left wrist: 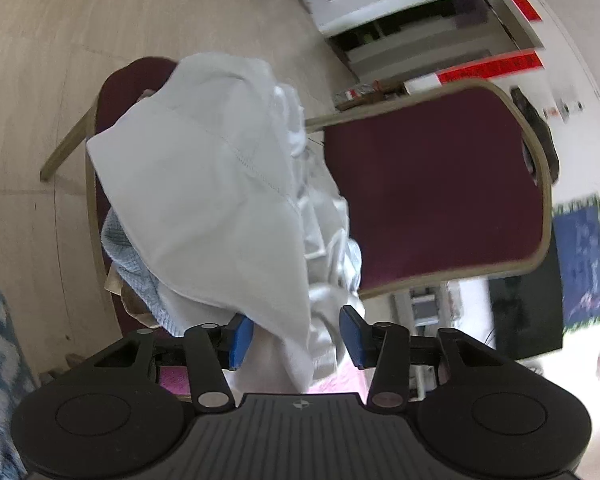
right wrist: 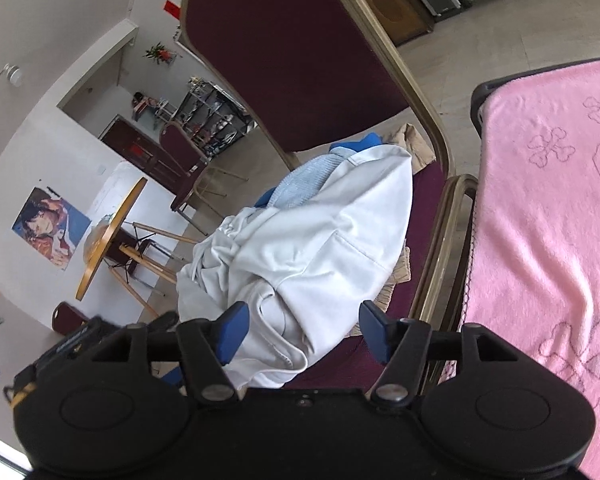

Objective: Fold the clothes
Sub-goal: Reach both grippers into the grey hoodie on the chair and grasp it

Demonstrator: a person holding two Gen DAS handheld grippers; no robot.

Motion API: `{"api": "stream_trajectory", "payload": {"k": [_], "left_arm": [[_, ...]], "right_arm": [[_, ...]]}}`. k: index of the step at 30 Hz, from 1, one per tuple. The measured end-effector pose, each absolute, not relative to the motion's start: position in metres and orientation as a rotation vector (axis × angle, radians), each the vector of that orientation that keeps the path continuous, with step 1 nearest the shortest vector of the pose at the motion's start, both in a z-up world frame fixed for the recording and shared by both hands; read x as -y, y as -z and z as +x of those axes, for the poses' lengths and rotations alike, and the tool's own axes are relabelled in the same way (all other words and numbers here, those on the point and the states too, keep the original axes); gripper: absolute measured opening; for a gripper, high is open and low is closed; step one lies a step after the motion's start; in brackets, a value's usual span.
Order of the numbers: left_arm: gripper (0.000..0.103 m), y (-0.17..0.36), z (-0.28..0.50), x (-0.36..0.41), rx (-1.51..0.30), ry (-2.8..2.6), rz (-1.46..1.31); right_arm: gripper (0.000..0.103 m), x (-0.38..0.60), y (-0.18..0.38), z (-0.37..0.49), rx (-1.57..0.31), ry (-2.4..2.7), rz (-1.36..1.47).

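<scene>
Pale grey-white crumpled garment (left wrist: 204, 200) heaps over a light blue knit cloth (right wrist: 308, 178) on the maroon padded chair (left wrist: 432, 184), near both the left gripper (left wrist: 296, 336) and right gripper (right wrist: 304, 330), each spread wide, gripping nothing, pink fleece blanket (right wrist: 548, 220) at right.

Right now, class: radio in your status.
Left gripper and right gripper open, empty. White garment heaped on chair, unfolded. Blue clothes beneath.
</scene>
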State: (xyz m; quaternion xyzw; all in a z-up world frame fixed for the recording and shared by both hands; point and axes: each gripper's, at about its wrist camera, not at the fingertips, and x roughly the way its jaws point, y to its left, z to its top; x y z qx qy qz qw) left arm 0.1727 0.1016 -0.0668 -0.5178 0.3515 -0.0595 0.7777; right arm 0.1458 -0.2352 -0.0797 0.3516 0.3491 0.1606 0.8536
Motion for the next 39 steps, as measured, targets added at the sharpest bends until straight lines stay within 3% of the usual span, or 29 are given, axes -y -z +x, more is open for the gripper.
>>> {"api": "stream_trajectory", "payload": {"k": [3, 5, 6, 7, 13, 20, 25, 39], "left_arm": [[0.036, 0.065, 0.170, -0.111, -0.743, 0.097, -1.109], [0.019, 0.062, 0.165, -0.116, -0.726, 0.076, -1.086], [0.003, 0.060, 0.163, -0.118, -0.718, 0.066, -1.075], [0.000, 0.059, 0.161, -0.121, -0.710, 0.056, -1.064], [0.000, 0.048, 0.146, -0.137, -0.653, -0.005, -0.993], [0.000, 0.003, 0.081, -0.202, -0.411, -0.231, -0.871], [0.000, 0.003, 0.079, -0.233, -0.432, -0.269, -0.921], [0.000, 0.005, 0.081, -0.231, -0.453, -0.233, -0.928]], "right_arm": [[0.062, 0.235, 0.083, 0.146, -0.739, -0.352, 0.736], [0.063, 0.235, 0.086, 0.147, -0.743, -0.361, 0.742], [0.063, 0.235, 0.088, 0.148, -0.745, -0.368, 0.749], [0.063, 0.234, 0.090, 0.150, -0.751, -0.375, 0.757], [0.067, 0.227, 0.100, 0.156, -0.780, -0.407, 0.798], [0.065, 0.238, 0.108, 0.159, -0.744, -0.382, 0.936], [0.056, 0.246, 0.123, 0.165, -0.764, -0.338, 1.056], [0.055, 0.244, 0.177, 0.166, -0.811, -0.227, 1.176]]}}
